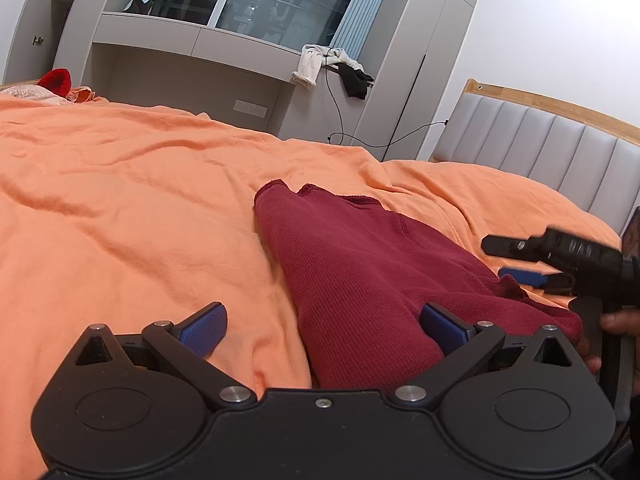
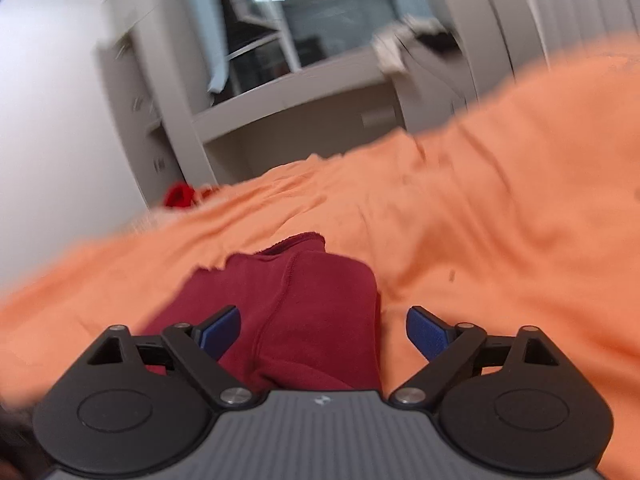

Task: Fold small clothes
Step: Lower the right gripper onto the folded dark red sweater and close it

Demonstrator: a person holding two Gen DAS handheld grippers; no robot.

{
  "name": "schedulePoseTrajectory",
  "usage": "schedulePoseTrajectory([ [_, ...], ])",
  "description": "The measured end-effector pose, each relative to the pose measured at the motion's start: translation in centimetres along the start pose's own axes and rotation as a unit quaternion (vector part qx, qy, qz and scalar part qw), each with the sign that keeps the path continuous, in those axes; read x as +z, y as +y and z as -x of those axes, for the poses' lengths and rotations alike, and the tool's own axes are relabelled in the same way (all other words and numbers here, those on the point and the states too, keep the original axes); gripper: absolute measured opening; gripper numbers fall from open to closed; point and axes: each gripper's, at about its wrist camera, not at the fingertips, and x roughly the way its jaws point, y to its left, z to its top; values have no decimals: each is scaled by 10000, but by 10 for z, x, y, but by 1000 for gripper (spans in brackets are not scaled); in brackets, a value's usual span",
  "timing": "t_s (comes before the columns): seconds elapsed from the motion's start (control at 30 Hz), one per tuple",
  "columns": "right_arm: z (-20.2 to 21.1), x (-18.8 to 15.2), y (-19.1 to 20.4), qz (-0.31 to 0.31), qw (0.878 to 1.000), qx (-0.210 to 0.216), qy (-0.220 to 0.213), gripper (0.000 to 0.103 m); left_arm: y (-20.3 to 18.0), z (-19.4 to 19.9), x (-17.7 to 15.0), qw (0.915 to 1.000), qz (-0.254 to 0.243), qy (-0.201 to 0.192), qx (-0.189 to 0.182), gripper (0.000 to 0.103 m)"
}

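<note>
Meanwhile, on the bed:
Garment: dark red knit top (image 1: 360, 280), lying partly folded into a narrow strip on the orange bedsheet (image 1: 120, 200), neckline end away from both cameras.
Left tongs (image 1: 324, 328): spread wide, empty, poised over the near hem, one pad above the cloth.
Right tongs (image 2: 324, 332): spread wide, nothing pinched, near end of the top lying between the pads.
Done: sides seemingly turned in lengthwise.
Left: probably a crosswise fold, hem toward neckline, then smoothing.
Background: clothes draped on the window ledge (image 1: 332, 66).

The garment (image 1: 360, 272) lies on the bed (image 1: 120, 200), the headboard (image 1: 560, 148) to its right.
</note>
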Motion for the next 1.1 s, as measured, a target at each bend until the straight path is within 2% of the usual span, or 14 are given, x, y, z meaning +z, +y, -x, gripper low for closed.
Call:
schedulePoseTrajectory([
  [0.07,-7,2,-24,-834,9958,324,201,96,0,0,0,10000,0,-5,-3,103],
  [0.17,-19,-2,-48,-1600,9845,554,462,94,0,0,0,10000,22,2,-7,103],
  [0.27,-27,-7,-62,-1931,9781,584,512,80,0,-1,-1,10000,8,7,7,103],
  [0.43,-31,-11,-70,-2220,9715,713,419,71,0,-1,0,10000,3,9,14,103],
  [0.5,-35,-12,-65,-2059,9758,572,459,62,0,-1,0,10000,4,10,16,103],
  [0.67,-36,-13,-43,-1174,9921,157,417,52,-1,0,-1,10000,-1,14,24,103],
  [0.77,-34,-13,-30,-710,9968,61,362,43,-1,0,-1,10000,1,13,23,103],
  [0.87,-31,-13,-20,-377,9988,-31,316,39,-1,0,-1,10000,0,11,25,103],
  [0.97,-29,-15,-4,257,9991,-235,222,36,0,0,-1,10000,0,8,26,103],
  [1.1,-26,-22,26,1461,9872,-637,33,33,-1,0,-1,10000,-2,12,23,103],
])
